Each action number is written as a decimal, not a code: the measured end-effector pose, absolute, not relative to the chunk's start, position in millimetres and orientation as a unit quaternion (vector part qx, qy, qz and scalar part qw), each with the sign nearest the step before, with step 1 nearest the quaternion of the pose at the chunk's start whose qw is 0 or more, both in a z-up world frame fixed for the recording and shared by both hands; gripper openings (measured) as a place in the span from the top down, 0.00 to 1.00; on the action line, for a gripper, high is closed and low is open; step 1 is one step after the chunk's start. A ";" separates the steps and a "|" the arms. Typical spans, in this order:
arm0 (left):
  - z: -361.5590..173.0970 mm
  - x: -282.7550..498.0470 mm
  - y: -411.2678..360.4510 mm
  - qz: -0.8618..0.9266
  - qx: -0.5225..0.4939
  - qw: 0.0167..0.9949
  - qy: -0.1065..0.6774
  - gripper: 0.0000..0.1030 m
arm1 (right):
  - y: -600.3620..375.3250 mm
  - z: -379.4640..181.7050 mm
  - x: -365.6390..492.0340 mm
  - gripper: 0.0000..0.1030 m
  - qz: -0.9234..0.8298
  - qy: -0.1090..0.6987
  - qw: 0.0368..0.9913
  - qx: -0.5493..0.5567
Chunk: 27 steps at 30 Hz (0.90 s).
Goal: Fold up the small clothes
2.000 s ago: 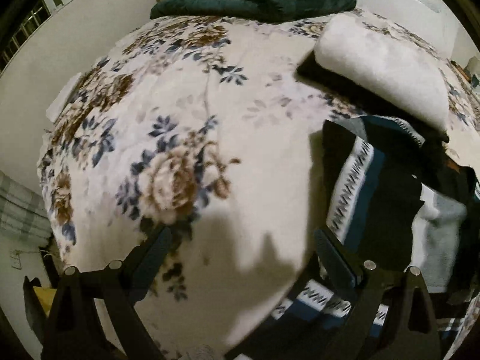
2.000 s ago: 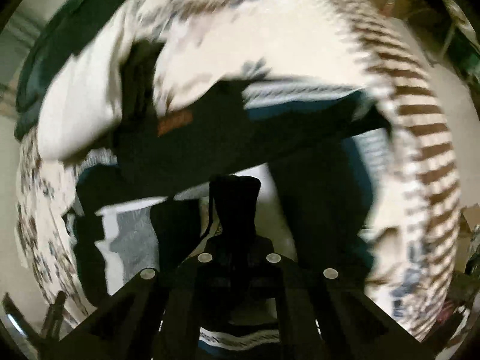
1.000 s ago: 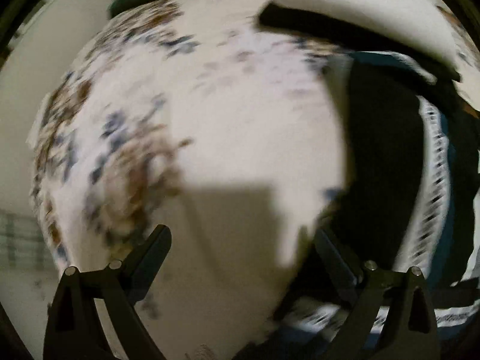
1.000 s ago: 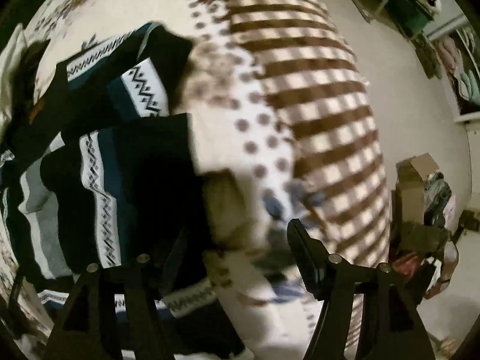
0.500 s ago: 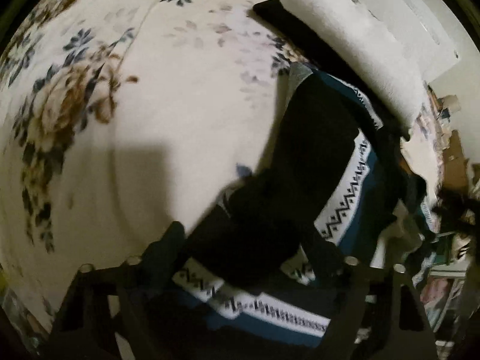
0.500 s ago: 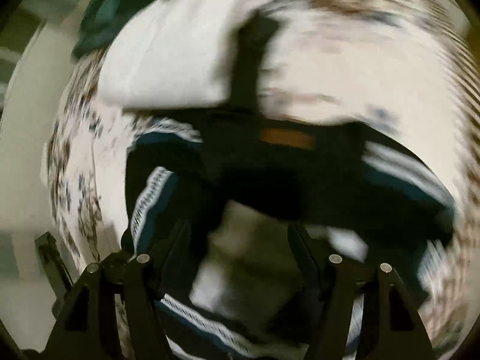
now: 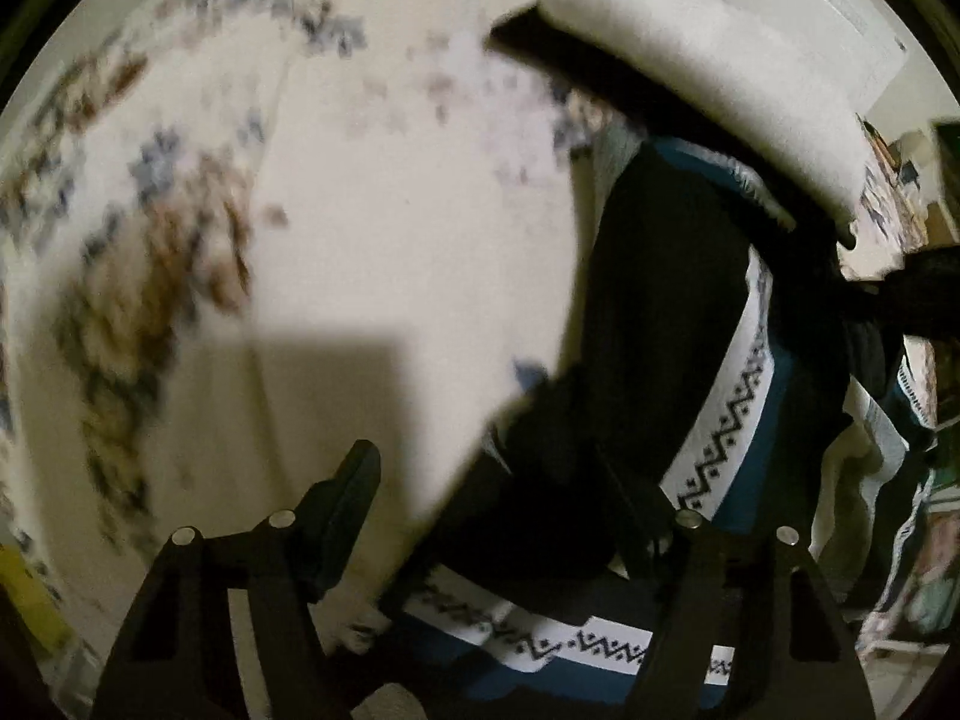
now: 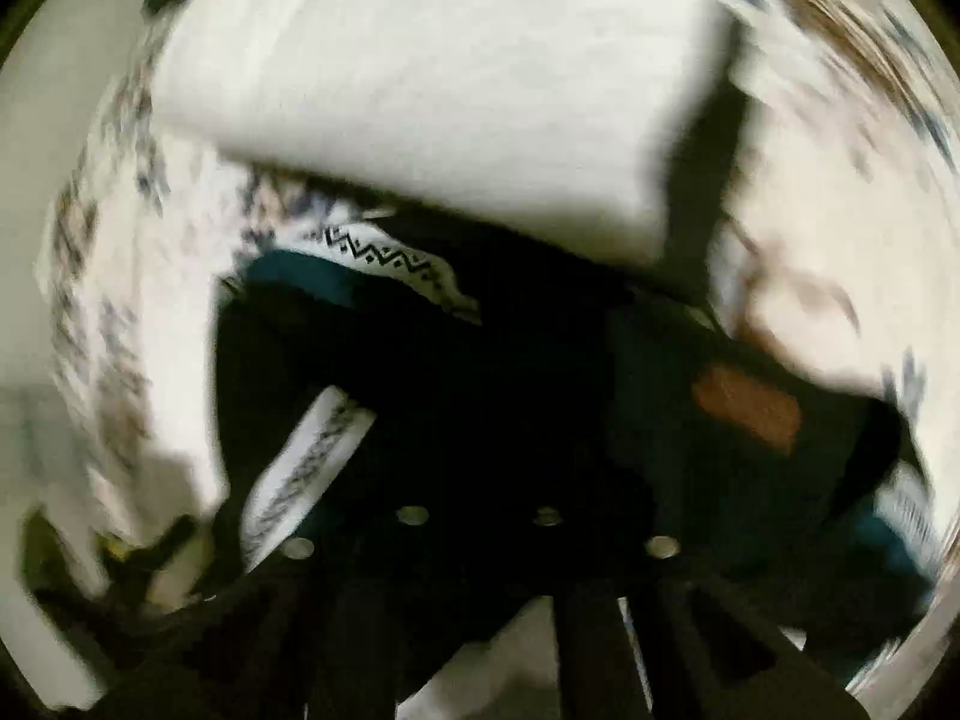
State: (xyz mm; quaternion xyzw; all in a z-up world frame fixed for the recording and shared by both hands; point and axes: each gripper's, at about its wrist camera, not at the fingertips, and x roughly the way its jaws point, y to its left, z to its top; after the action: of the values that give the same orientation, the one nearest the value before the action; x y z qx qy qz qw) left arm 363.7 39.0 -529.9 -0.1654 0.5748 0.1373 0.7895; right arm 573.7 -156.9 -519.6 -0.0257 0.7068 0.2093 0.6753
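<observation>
A dark sweater (image 7: 672, 324) with teal bands and white zigzag stripes lies on the floral bedspread (image 7: 372, 192). My left gripper (image 7: 498, 492) is open, with the sweater's folded black edge between its fingers (image 7: 348, 492). In the blurred right wrist view the sweater (image 8: 492, 384) with its brown label (image 8: 747, 408) fills the middle. My right gripper (image 8: 480, 498) has its jaws close together and appears shut on the dark sweater fabric.
A white folded blanket (image 7: 690, 54) lies on the bed just behind the sweater; it also shows in the right wrist view (image 8: 432, 72). The room's clutter (image 7: 900, 540) shows past the bed's right edge. Bare bedspread stretches to the left.
My left gripper moved right and forward over the sweater's edge. My right gripper swung back over the sweater, and its jaws went from open to close together on the fabric.
</observation>
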 end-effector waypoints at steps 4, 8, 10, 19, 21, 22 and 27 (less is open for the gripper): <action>-493.4 362.5 40.6 0.119 -0.125 0.820 0.546 0.05 | -222.8 -468.3 528.9 0.37 0.177 0.688 0.700 0.066; -460.7 351.3 51.0 0.083 -0.105 0.835 0.534 0.05 | -302.8 -438.6 452.7 0.37 0.101 0.691 0.699 0.149; -452.7 345.1 47.0 0.058 -0.100 0.837 0.535 0.05 | -343.6 -423.8 406.8 0.37 0.050 0.694 0.697 0.174; -465.8 273.4 -23.4 -0.007 -0.041 0.814 0.580 0.05 | -487.7 -417.3 252.9 0.37 -0.057 0.710 0.664 0.228; -473.4 250.4 -48.7 -0.014 -0.036 0.804 0.593 0.05 | -500.4 -432.2 239.4 0.37 -0.053 0.720 0.654 0.228; -477.3 237.5 -64.2 -0.017 -0.030 0.799 0.600 0.05 | -506.3 -440.3 234.3 0.37 -0.048 0.723 0.650 0.228; -502.4 166.7 -146.9 -0.032 0.001 0.765 0.644 0.05 | -526.0 -475.6 219.0 0.37 -0.012 0.743 0.636 0.210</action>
State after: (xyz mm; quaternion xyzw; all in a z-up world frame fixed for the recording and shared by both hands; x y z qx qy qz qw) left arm 166.7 -146.9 -502.4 0.0011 0.6436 -0.0323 0.7646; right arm 219.0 -526.0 -475.6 0.2102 0.7428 -0.0123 0.6356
